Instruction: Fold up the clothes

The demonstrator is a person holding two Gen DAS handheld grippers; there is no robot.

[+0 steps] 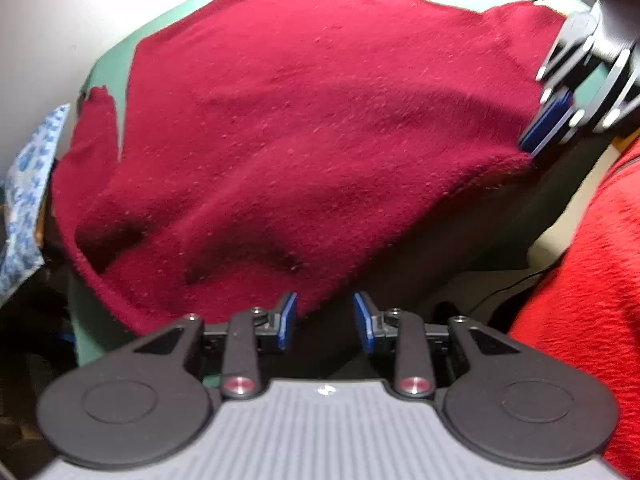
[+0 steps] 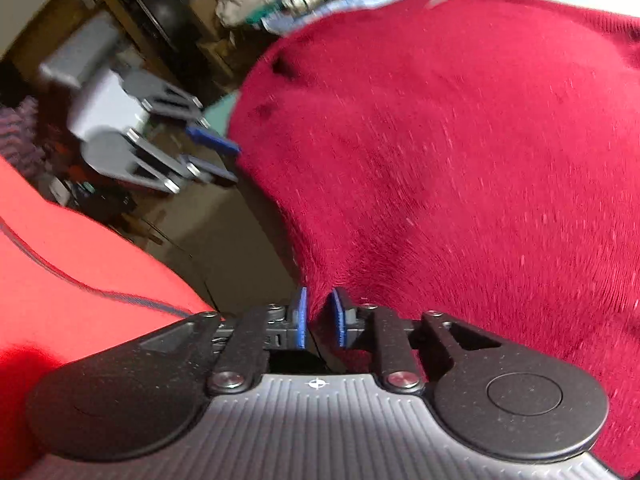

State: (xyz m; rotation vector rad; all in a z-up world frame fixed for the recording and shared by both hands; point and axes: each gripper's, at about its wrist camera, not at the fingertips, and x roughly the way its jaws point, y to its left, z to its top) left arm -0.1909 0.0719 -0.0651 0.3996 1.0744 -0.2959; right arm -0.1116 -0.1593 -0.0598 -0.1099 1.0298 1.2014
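Observation:
A dark red knitted sweater [image 1: 304,120] lies spread on a green table [image 1: 108,72], its near hem hanging over the front edge. My left gripper [image 1: 326,320] is open at that hem; its left pad is next to the cloth edge and the gap between the pads is dark. In the right wrist view the left gripper [image 2: 234,162] stands at the sweater's [image 2: 440,160] edge with its blue fingers apart. My right gripper [image 2: 320,320] is shut on a pinch of the hem, the cloth bunching between its pads. The right gripper [image 1: 528,148] grips the hem's far right corner.
A blue and white patterned cloth [image 1: 28,184] lies at the table's left end. The person's bright red garment [image 1: 592,280] is close on the right of the left wrist view. Cluttered shelves and boxes [image 2: 168,20] stand behind, with floor below the table's front edge.

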